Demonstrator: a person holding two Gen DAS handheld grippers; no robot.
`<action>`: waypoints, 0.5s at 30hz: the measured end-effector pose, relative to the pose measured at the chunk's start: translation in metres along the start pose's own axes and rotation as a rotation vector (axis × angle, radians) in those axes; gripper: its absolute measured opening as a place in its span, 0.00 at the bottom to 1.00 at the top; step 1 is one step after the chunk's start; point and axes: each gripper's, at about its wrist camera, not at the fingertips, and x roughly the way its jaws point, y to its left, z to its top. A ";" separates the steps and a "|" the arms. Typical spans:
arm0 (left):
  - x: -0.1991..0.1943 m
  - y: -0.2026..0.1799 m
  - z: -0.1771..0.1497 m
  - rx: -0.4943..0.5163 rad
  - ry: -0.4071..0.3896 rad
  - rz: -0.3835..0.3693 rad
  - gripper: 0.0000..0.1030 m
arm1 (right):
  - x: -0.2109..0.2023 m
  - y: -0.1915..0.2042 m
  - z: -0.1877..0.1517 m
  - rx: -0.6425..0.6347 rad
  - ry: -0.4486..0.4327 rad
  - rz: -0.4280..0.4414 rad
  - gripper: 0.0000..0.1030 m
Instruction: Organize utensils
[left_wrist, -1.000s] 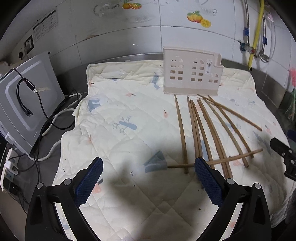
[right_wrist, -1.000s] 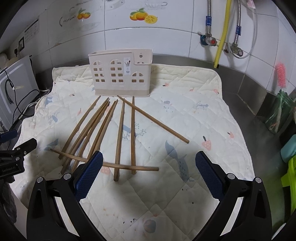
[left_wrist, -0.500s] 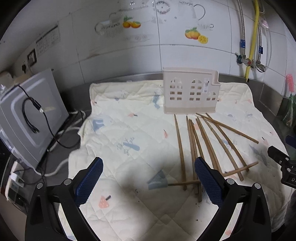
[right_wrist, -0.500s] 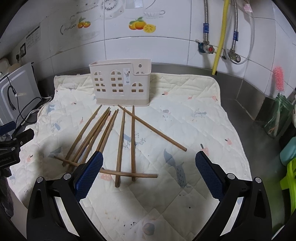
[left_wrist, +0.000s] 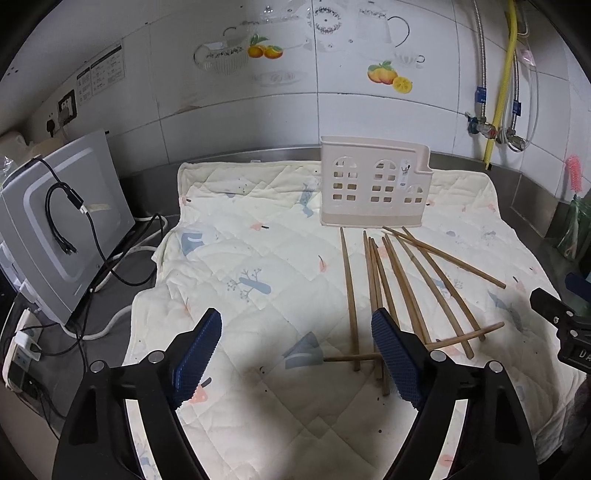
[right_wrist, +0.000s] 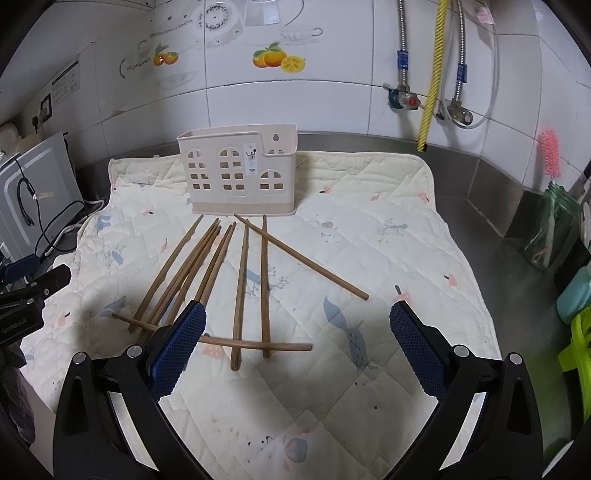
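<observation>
Across a steel counter under white tiles, a quilted mat is carrying the holder near its back edge, chopsticks lying before it pointing holderward, one crossing, while left gripper and right gripper are hovering with jaws apart.

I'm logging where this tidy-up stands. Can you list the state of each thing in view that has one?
left gripper: open, holding nothing.
right gripper: open, holding nothing.
utensil holder: upright on the quilted mat; no utensil shows above its rim.
chopsticks: lying loose on the mat, fanned out in front of the holder.
crosswise chopstick: lying across the near ends of the others.
</observation>
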 end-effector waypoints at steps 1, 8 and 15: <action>-0.002 -0.001 0.000 0.004 -0.009 0.005 0.80 | 0.000 0.001 0.000 -0.002 0.000 0.001 0.96; -0.011 0.001 -0.002 -0.007 -0.055 0.026 0.84 | -0.004 0.002 -0.002 0.000 -0.004 0.002 0.96; -0.017 0.005 -0.003 -0.025 -0.067 0.009 0.85 | -0.006 0.001 -0.004 -0.001 -0.007 0.004 0.96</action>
